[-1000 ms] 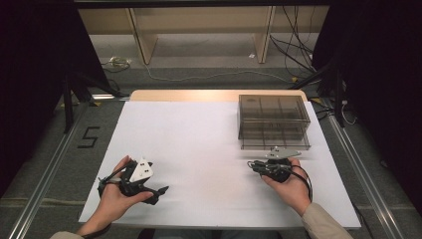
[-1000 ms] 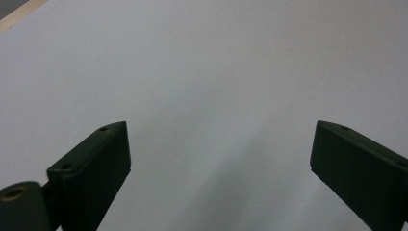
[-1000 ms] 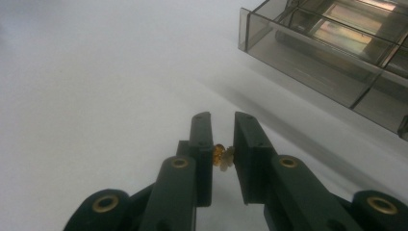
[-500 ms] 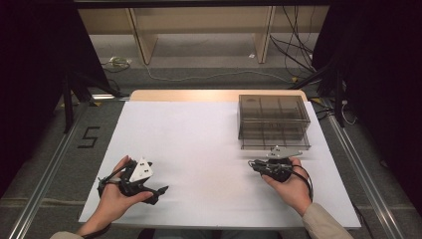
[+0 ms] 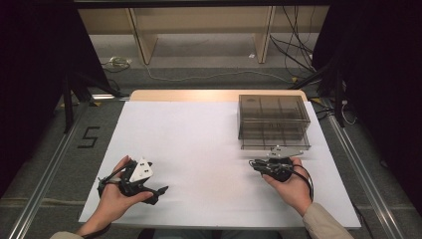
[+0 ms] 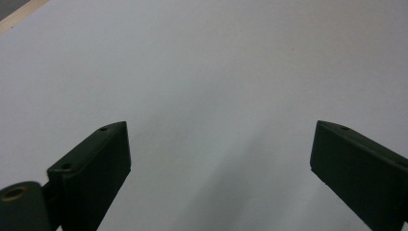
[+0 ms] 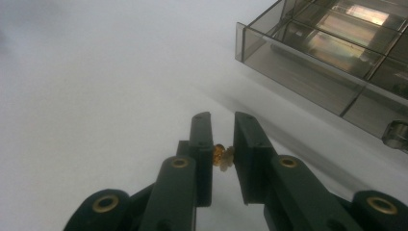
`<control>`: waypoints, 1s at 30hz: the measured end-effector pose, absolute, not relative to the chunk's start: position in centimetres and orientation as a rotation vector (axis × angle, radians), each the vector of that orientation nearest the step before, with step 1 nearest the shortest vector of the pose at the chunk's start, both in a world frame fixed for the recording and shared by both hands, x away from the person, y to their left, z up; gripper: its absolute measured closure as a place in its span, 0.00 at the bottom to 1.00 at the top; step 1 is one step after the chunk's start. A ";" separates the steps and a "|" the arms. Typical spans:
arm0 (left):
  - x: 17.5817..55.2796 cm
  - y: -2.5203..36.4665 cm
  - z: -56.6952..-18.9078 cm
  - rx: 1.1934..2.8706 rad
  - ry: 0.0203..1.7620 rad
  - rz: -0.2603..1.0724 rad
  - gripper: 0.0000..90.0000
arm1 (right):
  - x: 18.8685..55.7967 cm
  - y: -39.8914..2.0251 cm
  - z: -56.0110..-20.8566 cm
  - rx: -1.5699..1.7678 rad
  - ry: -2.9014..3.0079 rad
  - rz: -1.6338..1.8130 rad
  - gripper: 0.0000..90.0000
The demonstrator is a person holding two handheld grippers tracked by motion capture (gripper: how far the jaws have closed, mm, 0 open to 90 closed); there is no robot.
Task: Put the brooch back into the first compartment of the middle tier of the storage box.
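My right gripper lies low over the white table, just in front of a smoky transparent compartment box. In the right gripper view the gripper has its jaws nearly together, shut on a small brass piece, perhaps a screw, pinched deep between the pads. The box lies ahead to the right, its lid closed. At the near left of the table, my left gripper rests in the person's hand. Its jaws stand wide apart in the left gripper view, with bare white surface between them.
A white sheet covers the table, with a wooden strip showing at its far edge. A clasp sticks out from the box's near wall. Cables and table legs lie on the floor beyond. Metal rails run along both sides.
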State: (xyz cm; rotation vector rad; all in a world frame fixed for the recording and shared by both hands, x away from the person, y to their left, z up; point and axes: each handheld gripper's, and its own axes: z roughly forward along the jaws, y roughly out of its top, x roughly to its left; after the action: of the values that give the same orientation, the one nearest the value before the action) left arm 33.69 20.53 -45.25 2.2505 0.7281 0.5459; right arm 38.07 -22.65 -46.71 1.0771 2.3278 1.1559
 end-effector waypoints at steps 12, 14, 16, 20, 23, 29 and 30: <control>33.7 20.6 -45.2 2.246 0.726 0.545 0.08 | 38.1 -22.7 -46.5 1.075 2.322 1.160 0.88; 33.7 20.6 -45.2 2.248 0.726 0.545 0.08 | 38.1 -22.8 -46.5 1.077 2.319 1.162 0.88; 33.7 20.6 -45.2 2.248 0.727 0.545 0.08 | 38.1 -22.9 -46.4 1.076 2.313 1.166 0.88; 33.7 20.6 -45.2 2.250 0.727 0.544 0.08 | 38.1 -22.9 -46.3 1.079 2.307 1.168 0.88; 33.7 20.6 -45.2 2.249 0.726 0.545 0.08 | 38.1 -22.9 -46.3 1.080 2.302 1.171 0.88; 33.7 20.6 -45.2 2.248 0.726 0.544 0.08 | 38.1 -23.0 -46.2 1.078 2.300 1.172 0.88; 33.7 20.5 -45.2 2.245 0.728 0.544 0.08 | 38.1 -23.0 -46.2 1.079 2.300 1.172 0.88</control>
State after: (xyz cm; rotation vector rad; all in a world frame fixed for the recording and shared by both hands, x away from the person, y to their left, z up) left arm 33.69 20.55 -45.24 2.2452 0.7281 0.5445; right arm 38.12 -22.99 -46.20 1.0791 2.2999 1.1719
